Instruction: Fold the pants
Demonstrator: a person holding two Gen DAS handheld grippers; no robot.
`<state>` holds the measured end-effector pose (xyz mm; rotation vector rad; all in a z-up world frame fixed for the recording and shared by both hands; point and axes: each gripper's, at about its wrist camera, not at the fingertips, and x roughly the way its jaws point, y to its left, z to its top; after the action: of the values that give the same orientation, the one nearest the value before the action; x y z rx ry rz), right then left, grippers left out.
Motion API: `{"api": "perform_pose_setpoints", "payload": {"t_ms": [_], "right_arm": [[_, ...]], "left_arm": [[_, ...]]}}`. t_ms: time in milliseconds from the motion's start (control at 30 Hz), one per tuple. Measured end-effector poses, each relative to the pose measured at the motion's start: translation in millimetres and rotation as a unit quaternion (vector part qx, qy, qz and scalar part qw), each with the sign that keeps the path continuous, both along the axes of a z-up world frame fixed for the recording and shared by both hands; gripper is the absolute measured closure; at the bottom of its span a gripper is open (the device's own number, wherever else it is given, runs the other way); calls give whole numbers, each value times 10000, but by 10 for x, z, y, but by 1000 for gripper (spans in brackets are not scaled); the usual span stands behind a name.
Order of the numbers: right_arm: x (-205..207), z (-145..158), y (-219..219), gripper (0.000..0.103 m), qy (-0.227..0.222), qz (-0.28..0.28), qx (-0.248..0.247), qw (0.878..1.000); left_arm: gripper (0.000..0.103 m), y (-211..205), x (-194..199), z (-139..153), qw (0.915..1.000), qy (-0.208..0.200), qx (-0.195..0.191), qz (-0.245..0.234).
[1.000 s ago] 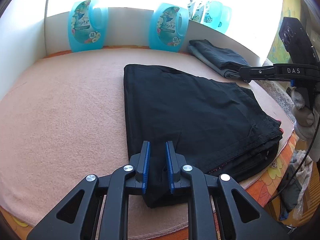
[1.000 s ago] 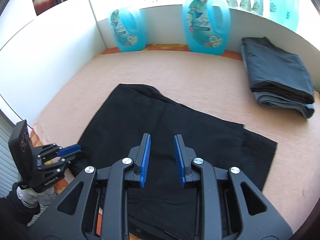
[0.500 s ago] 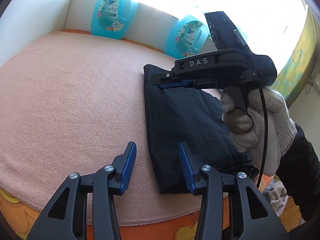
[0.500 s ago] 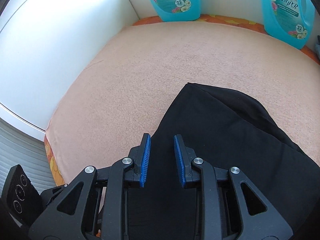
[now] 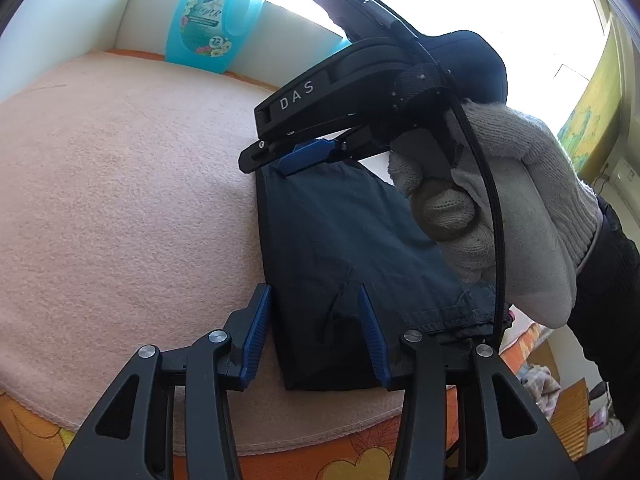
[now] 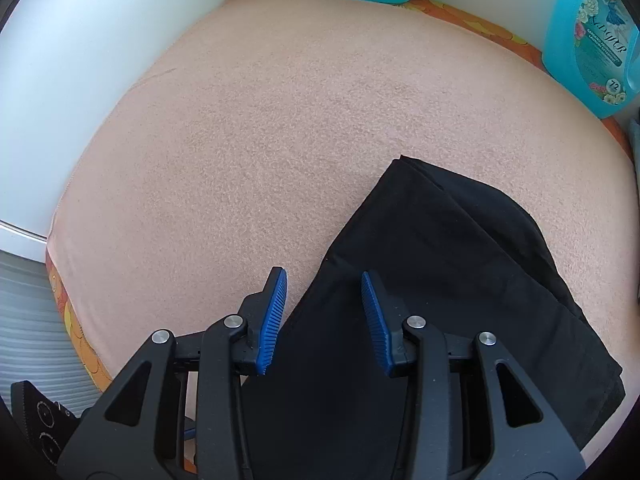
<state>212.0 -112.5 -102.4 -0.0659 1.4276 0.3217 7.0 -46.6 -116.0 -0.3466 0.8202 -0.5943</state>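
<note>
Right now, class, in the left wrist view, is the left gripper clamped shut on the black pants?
No. The left gripper has its blue pads apart over the near edge of the folded black pants, which lie flat on the pink blanket.

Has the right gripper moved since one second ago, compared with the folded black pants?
Yes. In the left wrist view the right gripper has crossed from the pants' right side to their far left corner, its jaws opening over the fabric.

left hand-held gripper (image 5: 312, 332) parted, right hand-held gripper (image 6: 324, 316) opening
</note>
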Motion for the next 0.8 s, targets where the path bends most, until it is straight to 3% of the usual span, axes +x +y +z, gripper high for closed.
{"api": "perform_pose_setpoints", "payload": {"t_ms": [200,300,433,467,500,700,767,800], "right_arm": [[28,-63,200,63,-72,245,-625,9977],[-2,-63,214,82,-215,334,-821,9958],[-19,-36,103,95,-248,242,-536,9980],[-29,-12,41,97,-273,200,-463,9984],[-42,23,15,98,-328,199,-397,9985],[-97,219,-180,99,-521,-10,118,9986],[-118,268,-231,100,-569,-36,212,9982],[-133,289,-253,100,-585,-45,242,9980]], "left_arm": [[60,-35,-29,49,10000,-80,-2,-5],[60,-44,-41,59,9999,-103,40,6],[59,-56,-70,50,9999,-65,84,85],[55,-58,-70,43,9999,-22,120,116],[49,-54,-64,30,9998,32,133,158],[49,-30,-38,9,9996,74,103,247],[52,-34,-34,-11,9997,108,-54,195],[62,-26,-55,-19,9997,120,-127,172]]}}
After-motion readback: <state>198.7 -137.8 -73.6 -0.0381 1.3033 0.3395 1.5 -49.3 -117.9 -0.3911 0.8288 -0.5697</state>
